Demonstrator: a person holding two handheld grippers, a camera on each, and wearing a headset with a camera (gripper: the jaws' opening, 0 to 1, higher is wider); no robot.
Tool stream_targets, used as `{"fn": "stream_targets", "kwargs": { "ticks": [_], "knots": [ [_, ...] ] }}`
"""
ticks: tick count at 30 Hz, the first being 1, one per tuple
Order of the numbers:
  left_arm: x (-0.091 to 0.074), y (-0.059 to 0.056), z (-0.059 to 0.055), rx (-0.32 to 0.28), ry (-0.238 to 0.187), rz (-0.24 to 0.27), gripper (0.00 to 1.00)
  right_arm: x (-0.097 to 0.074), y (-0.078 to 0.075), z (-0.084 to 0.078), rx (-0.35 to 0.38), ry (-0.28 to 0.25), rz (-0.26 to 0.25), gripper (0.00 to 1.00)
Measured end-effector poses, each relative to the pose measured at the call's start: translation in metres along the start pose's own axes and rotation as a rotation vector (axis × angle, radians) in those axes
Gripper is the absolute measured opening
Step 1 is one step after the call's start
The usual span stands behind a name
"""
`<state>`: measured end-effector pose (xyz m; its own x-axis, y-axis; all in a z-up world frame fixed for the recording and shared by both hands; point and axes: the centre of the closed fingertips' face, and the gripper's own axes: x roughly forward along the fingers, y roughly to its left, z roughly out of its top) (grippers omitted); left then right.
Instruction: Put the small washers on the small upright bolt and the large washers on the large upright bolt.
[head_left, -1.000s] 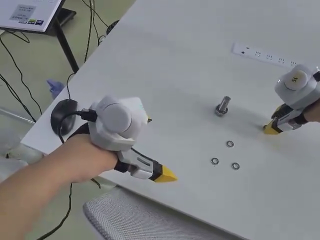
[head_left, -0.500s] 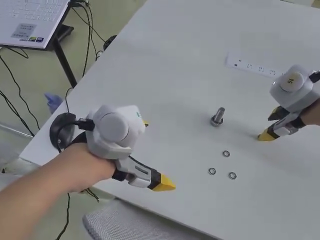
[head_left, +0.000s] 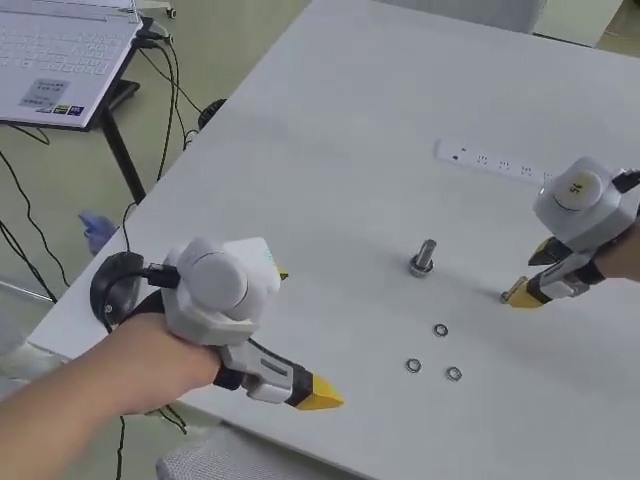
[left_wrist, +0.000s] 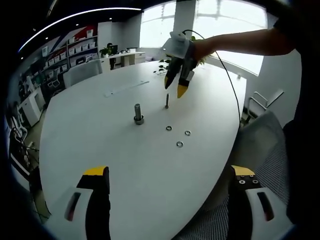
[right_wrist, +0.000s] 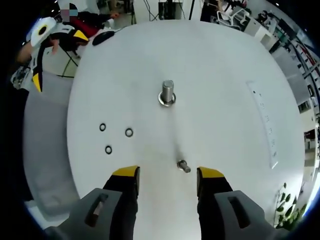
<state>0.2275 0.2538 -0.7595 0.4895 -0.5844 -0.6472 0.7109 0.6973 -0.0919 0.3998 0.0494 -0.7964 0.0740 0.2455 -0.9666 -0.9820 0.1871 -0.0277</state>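
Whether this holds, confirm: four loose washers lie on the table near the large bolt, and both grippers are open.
Not four: the right gripper view shows three loose washers on the table near the large bolt. The left gripper and right gripper are both open.

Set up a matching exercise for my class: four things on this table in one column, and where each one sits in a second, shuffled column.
Things
1. large bolt
2. small bolt
3. washers
4. power strip

Places
A. lying flat in a loose group of three
B. lying flat beyond the large bolt
C. upright, just ahead of the open right tongs
D. upright, between the washers and the power strip

Pairs: 1-D, 2-C, 3-A, 4-B
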Motion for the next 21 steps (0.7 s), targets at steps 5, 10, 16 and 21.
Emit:
{"fn": "stream_targets", "kwargs": {
  "ticks": [5,10,16,21],
  "knots": [
    [-0.001,-0.002,0.000,0.001,-0.003,-0.007,0.99,-0.002,0.015,0.007,0.014,-0.030,0.021,0.47],
    [0.000,-0.006,-0.004,0.008,0.012,-0.013,0.98,0.001,0.032,0.010,-0.014,-0.025,0.032,0.47],
    [-0.001,-0.005,-0.002,0.004,0.000,0.001,0.99,0.004,0.047,0.014,-0.030,-0.030,0.045,0.47],
    [-0.004,-0.002,-0.001,0.008,0.003,0.011,0.98,0.007,0.060,0.020,-0.042,-0.038,0.054,0.47]
  ]
}}
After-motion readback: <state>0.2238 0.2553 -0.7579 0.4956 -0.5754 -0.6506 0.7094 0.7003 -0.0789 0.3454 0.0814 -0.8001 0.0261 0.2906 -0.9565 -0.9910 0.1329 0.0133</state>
